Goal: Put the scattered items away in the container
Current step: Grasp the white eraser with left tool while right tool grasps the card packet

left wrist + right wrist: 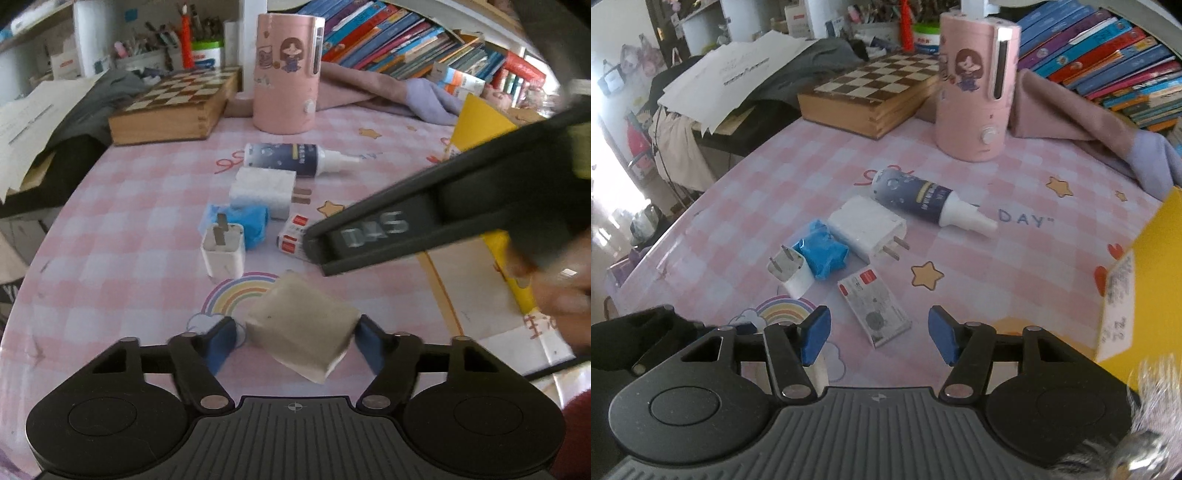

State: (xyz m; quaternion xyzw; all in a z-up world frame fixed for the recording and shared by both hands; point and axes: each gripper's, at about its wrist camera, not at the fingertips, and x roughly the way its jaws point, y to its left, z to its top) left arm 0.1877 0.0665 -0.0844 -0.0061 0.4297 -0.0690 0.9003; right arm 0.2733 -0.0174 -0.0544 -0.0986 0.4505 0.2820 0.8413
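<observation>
Two grippers are working over the pink checked tablecloth (pixel 1015 258). The left gripper (pixel 295 336) is pinching a beige square block (pixel 301 328) by two corners, lifted and tilted; that grip looks marginal, so carrying it slowly toward the yellow container (pixel 476 118) on the right seems wise. The right gripper (pixel 879 334) is hanging wide open and empty just above the small printed box (pixel 875 310), well placed to close across its narrow sides.
</observation>
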